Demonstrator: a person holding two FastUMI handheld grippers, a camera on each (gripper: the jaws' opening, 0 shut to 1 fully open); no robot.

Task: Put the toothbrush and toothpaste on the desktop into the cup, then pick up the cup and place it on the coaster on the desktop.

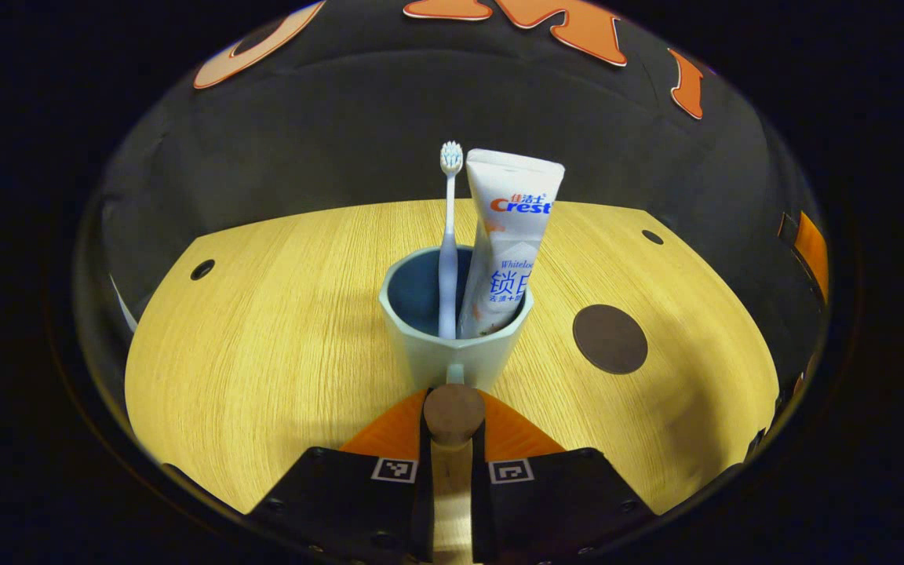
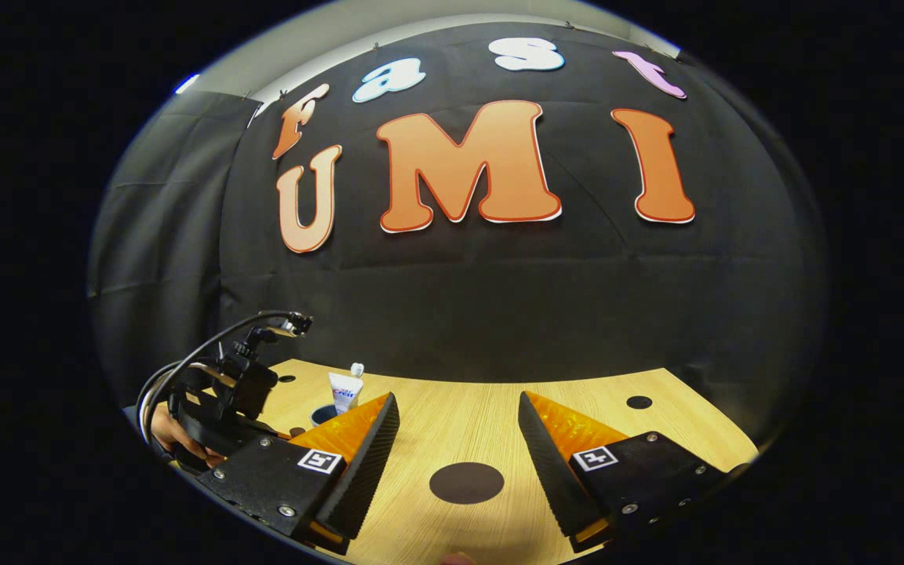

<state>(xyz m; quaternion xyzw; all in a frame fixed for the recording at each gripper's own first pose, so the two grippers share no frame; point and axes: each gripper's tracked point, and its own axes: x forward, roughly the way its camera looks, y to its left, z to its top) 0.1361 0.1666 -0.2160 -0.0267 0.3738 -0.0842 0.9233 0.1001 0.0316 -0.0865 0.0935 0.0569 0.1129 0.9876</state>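
closest to the lens in the left gripper view, the left gripper (image 1: 453,416) has its two fingers drawn in tight on the cup's handle (image 1: 453,412), one pressing each side of it. from there, going by size: the wooden table (image 1: 264,353) spreads out ahead and to both sides of the fingers. the pale cup (image 1: 456,345) stands upright on it straight ahead of the fingertips, its handle turned back toward them. inside the cup the toothpaste (image 1: 507,243) stands on end, leaning slightly, on the right half of the opening, and the toothbrush (image 1: 449,243) stands upright just to its left, bristles up, the two nearly touching. the coaster (image 1: 610,338), a dark round disc, lies flat on the table ahead and to the right of the fingers, near the cup but apart from it.

in the right gripper view, the right gripper (image 2: 458,431) hangs above the table (image 2: 460,408) with its fingers spread wide and nothing between them. the coaster (image 2: 466,482) lies just below the gap. far off to its left are the other gripper, a hand (image 2: 173,435) on it, and the cup (image 2: 324,413) with the toothpaste (image 2: 344,391).
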